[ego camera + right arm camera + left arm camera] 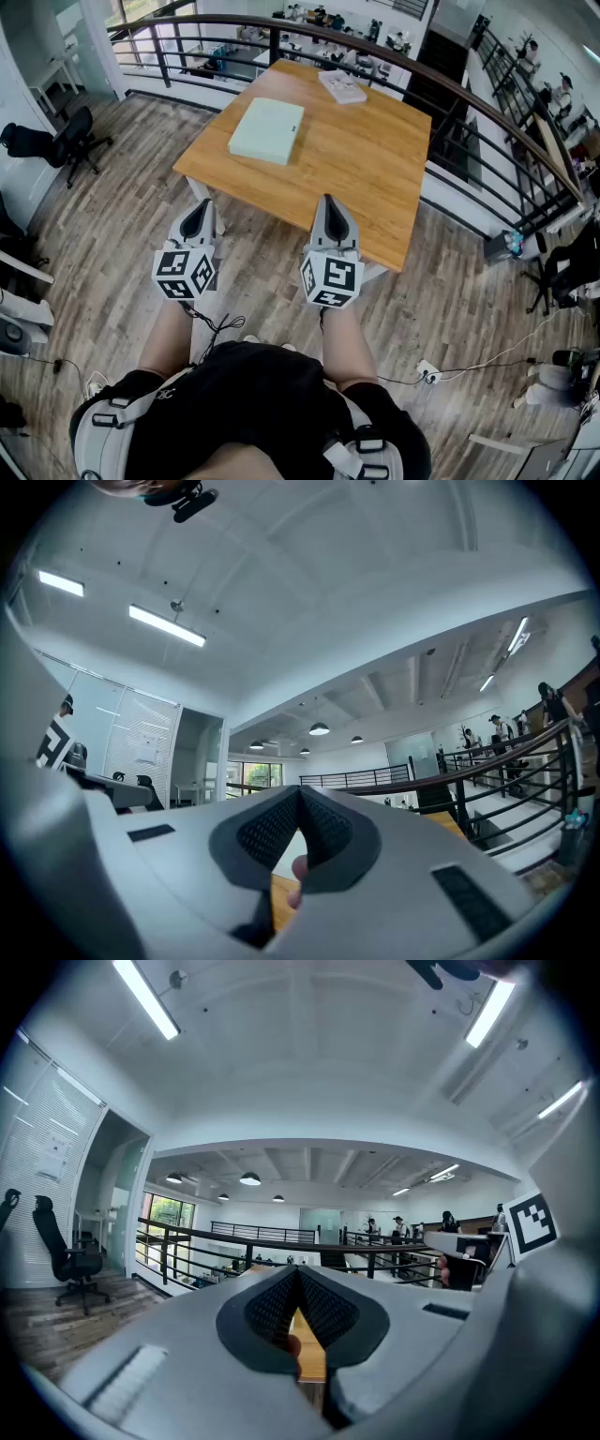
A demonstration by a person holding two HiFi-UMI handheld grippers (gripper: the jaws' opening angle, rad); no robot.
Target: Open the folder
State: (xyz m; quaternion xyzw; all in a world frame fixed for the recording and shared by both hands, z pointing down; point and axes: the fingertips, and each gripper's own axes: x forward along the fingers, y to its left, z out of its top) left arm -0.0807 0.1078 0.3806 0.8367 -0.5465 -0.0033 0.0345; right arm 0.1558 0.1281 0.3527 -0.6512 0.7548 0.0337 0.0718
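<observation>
A pale green folder [267, 129] lies closed and flat on the far left part of the wooden table [375, 178]. My left gripper [200, 214] hovers off the table's near left corner, well short of the folder, and its jaws are shut and empty. My right gripper [327, 202] hangs over the table's near edge, also shut with nothing in it. In the left gripper view the left gripper [298, 1270] has its tips together, with only a sliver of table beyond. The right gripper view shows the right gripper [300, 792] the same way. Neither gripper view shows the folder.
A stack of papers or a book [342, 86] lies at the table's far corner. A dark railing [487, 103] curves behind and to the right of the table. An office chair [66, 141] stands at the left. Cables and a power strip [427, 373] lie on the floor at the right.
</observation>
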